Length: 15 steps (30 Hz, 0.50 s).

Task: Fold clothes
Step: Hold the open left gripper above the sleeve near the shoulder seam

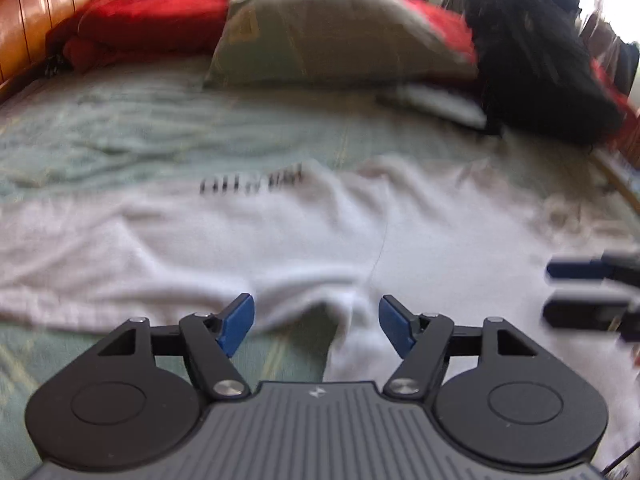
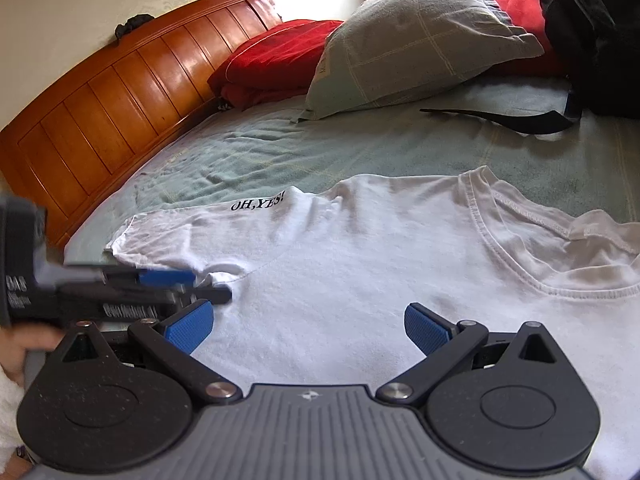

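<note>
A white T-shirt (image 2: 360, 240) with a black "OH,YES!" print (image 2: 258, 202) lies spread on the green bed sheet (image 2: 320, 152), its collar (image 2: 500, 240) to the right. In the right wrist view my right gripper (image 2: 308, 322) hovers open over the shirt's chest with nothing between its fingers. My left gripper (image 2: 180, 286) comes in from the left at the sleeve's underarm. In the blurred left wrist view the left gripper (image 1: 316, 324) is open, and a raised fold of the T-shirt (image 1: 320, 240) lies between and below its blue pads. The right gripper (image 1: 580, 292) shows at the right edge.
A wooden headboard (image 2: 120, 92) runs along the left. Red pillows (image 2: 276, 60) and a grey-green pillow (image 2: 416, 36) lie at the head of the bed. A black backpack (image 2: 592, 20) with a loose strap (image 2: 512, 120) sits at the far right. A person's hand (image 2: 24, 344) holds the left gripper.
</note>
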Tool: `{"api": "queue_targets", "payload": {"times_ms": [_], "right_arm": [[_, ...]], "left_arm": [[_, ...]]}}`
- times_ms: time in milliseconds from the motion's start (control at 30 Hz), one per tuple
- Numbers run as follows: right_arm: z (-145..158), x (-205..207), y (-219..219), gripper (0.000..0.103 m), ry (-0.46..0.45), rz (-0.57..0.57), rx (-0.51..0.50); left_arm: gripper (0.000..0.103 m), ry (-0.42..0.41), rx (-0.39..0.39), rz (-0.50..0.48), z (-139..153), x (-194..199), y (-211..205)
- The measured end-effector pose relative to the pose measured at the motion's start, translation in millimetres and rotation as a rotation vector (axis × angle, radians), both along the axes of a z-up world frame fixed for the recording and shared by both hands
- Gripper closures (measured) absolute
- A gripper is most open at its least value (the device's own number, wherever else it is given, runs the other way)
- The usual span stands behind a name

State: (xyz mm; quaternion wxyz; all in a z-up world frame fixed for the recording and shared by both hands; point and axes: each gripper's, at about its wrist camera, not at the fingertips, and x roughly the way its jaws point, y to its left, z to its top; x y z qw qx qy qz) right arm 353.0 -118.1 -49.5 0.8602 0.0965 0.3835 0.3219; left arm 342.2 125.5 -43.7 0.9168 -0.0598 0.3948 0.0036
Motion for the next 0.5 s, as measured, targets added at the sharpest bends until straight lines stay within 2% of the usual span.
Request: {"api": "queue_targets", "payload": {"times_ms": [67, 200, 233, 333, 500], "right_arm": [[0.0, -0.7, 1.2, 0.000, -0.005, 0.004, -0.004], [-0.7, -0.6, 1.1, 0.000, -0.006, 0.002, -0.008], [-0.9, -0.4, 0.8, 0.000, -0.006, 0.001, -0.008], [-1.3, 0.1, 0.2, 0.000, -0.001, -0.001, -0.001], [-1.0, -2.5, 3.8, 0.000, -0.009, 0.013, -0.005]], "left_arm": [[0.032, -0.018, -0.011, 0.021, 1.3, 7.3, 4.7], [0.032, 0.046, -0.031, 0.071, -20.8, 7.7, 16.0], [0.032, 0.037, -0.035, 0.069, -23.9, 2.3, 18.0], [0.031, 0.030, -0.036, 0.057, -17.2, -8.2, 19.5], [0.031, -0.017, -0.038, 0.085, -1.1, 1.6, 33.4]]}}
